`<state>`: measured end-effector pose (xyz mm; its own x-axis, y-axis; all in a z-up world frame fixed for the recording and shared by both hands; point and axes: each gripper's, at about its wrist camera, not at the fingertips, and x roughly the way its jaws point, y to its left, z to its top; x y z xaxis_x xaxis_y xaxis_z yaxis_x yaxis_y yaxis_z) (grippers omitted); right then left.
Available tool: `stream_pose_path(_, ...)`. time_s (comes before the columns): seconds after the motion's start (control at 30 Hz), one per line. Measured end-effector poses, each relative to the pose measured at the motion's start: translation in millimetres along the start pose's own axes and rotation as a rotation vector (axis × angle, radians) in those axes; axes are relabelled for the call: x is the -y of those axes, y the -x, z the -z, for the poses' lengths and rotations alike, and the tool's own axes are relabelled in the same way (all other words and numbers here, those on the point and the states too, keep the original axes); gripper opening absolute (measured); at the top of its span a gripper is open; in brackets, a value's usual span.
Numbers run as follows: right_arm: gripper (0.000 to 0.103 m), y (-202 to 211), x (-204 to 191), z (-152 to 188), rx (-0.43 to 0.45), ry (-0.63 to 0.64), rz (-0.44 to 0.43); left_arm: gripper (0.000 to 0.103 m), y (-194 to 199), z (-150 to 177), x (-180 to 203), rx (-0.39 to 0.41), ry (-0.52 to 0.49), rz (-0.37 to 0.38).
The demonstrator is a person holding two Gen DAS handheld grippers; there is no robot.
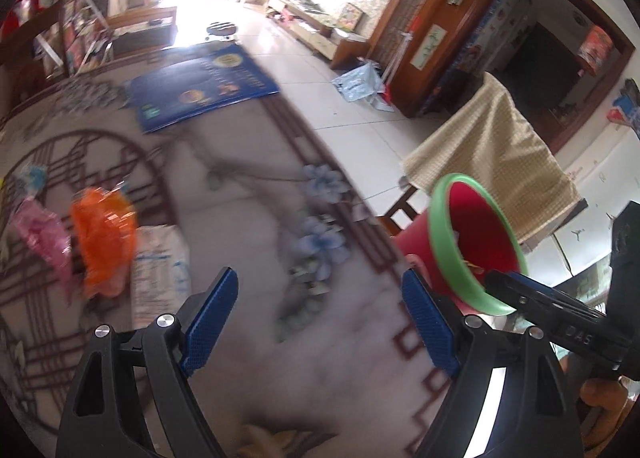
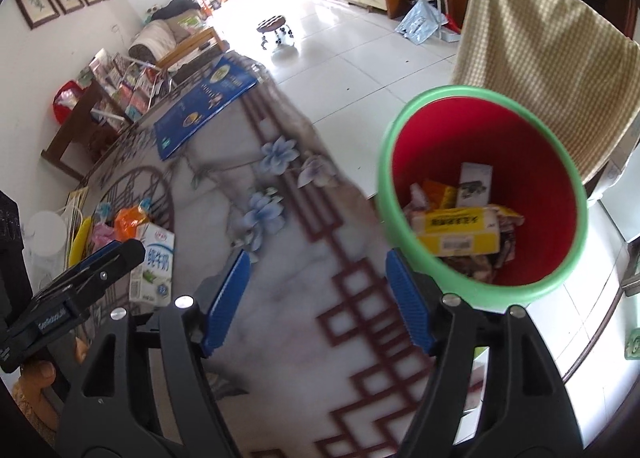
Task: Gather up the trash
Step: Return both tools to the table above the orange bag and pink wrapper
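A red bin with a green rim [image 1: 438, 234] [image 2: 540, 177] stands off the table's right edge; inside lie a yellow box [image 2: 456, 227] and other wrappers. On the patterned table [image 1: 248, 225] an orange wrapper [image 1: 104, 234] [image 2: 130, 219], a pink wrapper [image 1: 40, 234] [image 2: 102, 236] and a white milk carton [image 1: 160, 270] [image 2: 154, 262] lie together at the left. My left gripper [image 1: 320, 322] hangs open and empty over the table, right of the carton. My right gripper [image 2: 318, 298] is open and empty, its right finger [image 2: 408, 298] next to the bin's rim.
A blue book [image 1: 204, 85] [image 2: 204, 105] lies at the table's far end. A chair draped in beige checked cloth [image 1: 492, 153] [image 2: 540, 57] stands behind the bin. A white jar [image 2: 46, 234] sits at the table's left. Tiled floor and a small stool [image 2: 274, 27] lie beyond.
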<state>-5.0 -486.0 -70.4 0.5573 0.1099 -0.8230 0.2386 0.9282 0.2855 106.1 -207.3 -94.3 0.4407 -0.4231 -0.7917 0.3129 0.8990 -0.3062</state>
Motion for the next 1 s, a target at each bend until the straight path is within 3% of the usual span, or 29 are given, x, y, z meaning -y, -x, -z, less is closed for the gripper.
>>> stream_pose_path(0.37,0.073,-30,-73,28,-0.074,0.048,-0.041,0.08,33,24,-155,0.023,0.282,-0.209)
stream_pose_path(0.57,0.073,-43,-115,45,-0.106,0.089,-0.056,0.08,30,14,-229,0.026,0.416,-0.254)
stream_pose_path(0.67,0.073,-45,-122,53,-0.119,0.091,-0.039,0.08,16,1,-252,0.018,0.462,-0.246)
stream_pose_path(1.0,0.073,-40,-115,64,-0.124,0.034,0.052,0.077,-38,-28,-261,-0.035,0.483,-0.188)
